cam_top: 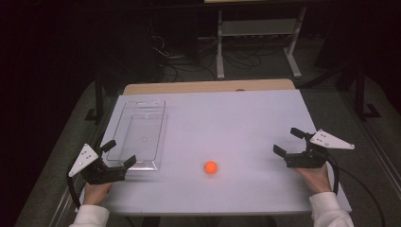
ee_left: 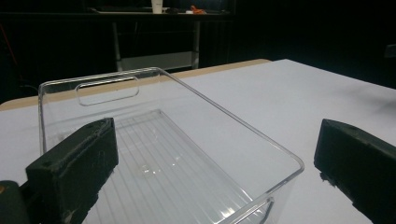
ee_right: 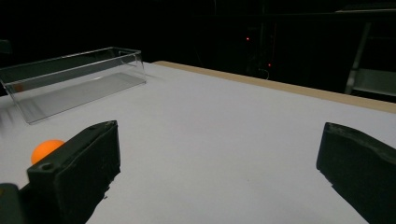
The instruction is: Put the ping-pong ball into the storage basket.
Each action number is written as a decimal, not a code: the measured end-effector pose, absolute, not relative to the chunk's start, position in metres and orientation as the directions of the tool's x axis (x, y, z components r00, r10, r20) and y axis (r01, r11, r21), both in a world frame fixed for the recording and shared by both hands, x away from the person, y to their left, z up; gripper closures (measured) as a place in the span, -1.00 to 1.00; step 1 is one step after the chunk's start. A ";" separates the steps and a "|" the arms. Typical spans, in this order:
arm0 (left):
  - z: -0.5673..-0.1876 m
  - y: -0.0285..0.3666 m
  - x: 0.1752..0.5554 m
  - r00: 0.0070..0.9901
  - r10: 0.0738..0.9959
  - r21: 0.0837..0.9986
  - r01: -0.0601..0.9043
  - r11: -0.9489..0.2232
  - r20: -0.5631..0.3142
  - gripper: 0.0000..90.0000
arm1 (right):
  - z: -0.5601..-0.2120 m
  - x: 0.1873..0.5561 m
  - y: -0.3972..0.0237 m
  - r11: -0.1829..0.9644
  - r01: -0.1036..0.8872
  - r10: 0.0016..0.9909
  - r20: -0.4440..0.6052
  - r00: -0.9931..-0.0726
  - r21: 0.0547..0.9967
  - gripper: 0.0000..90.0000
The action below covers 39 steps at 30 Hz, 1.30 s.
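Clear glossy plastic bin [cam_top: 140, 135], matt white tabletop [cam_top: 236, 123], smooth orange ball [cam_top: 211, 167]

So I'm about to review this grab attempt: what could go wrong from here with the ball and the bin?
The orange ball lies loose on the smooth white table, so a nudge from the open right gripper may send it rolling. The clear bin is light-looking, and the open left gripper at its near end could shove it.
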<state>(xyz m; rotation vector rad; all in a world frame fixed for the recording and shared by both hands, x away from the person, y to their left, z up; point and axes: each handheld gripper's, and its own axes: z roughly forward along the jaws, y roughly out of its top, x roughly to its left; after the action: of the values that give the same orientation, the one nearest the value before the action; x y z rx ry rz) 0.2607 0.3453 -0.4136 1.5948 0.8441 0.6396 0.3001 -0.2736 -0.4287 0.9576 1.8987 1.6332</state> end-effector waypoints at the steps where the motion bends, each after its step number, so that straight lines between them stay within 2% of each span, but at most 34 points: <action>1: -0.414 0.345 0.261 0.588 0.808 0.981 0.178 -0.081 -0.040 -1.00 | -0.428 0.300 -0.273 0.058 0.206 0.751 0.093 -0.654 0.977 -1.00; 23: -0.407 0.337 0.262 0.581 0.813 0.971 0.214 -0.106 -0.039 -1.00 | -0.430 0.301 -0.270 0.064 0.211 0.744 0.094 -0.662 0.975 -1.00; 39: -0.394 0.333 0.268 0.620 0.785 0.954 0.235 -0.187 0.002 -1.00 | -0.430 0.301 -0.271 0.065 0.217 0.749 0.096 -0.656 0.974 -1.00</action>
<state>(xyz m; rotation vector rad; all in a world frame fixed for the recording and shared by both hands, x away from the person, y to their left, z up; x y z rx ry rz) 0.2678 0.3329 -0.3937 1.7311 0.8373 0.6164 0.3013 -0.2709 -0.4302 0.9594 1.9125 1.6229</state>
